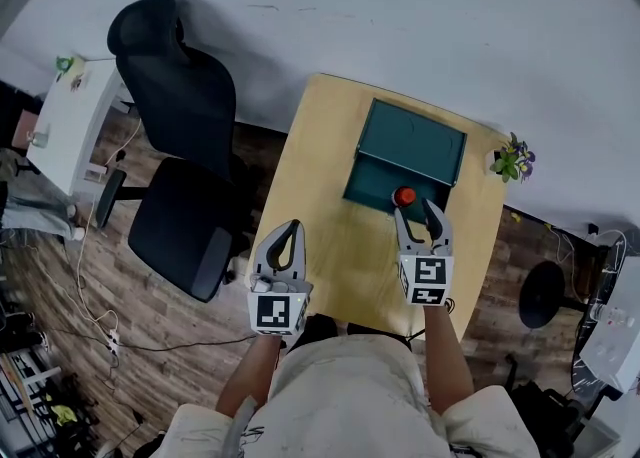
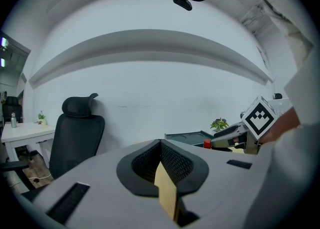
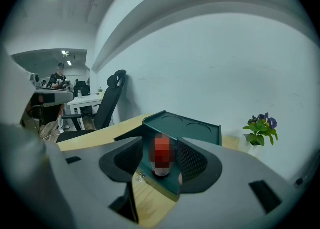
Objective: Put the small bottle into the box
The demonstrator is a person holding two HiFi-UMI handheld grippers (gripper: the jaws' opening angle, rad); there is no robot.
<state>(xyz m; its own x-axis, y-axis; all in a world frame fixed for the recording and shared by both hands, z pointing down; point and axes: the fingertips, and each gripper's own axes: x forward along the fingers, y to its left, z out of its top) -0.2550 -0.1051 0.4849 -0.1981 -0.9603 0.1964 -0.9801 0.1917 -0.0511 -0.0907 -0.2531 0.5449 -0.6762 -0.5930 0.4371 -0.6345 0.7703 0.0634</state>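
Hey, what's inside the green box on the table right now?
The small bottle, red cap up, stands near the front wall of the box. No other item shows, but the open right claw covers the strip of floor beside it.

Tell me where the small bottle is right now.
In the head view the small bottle stands inside the green box at its near edge, right of the middle of the table, between the open jaws of the right gripper.
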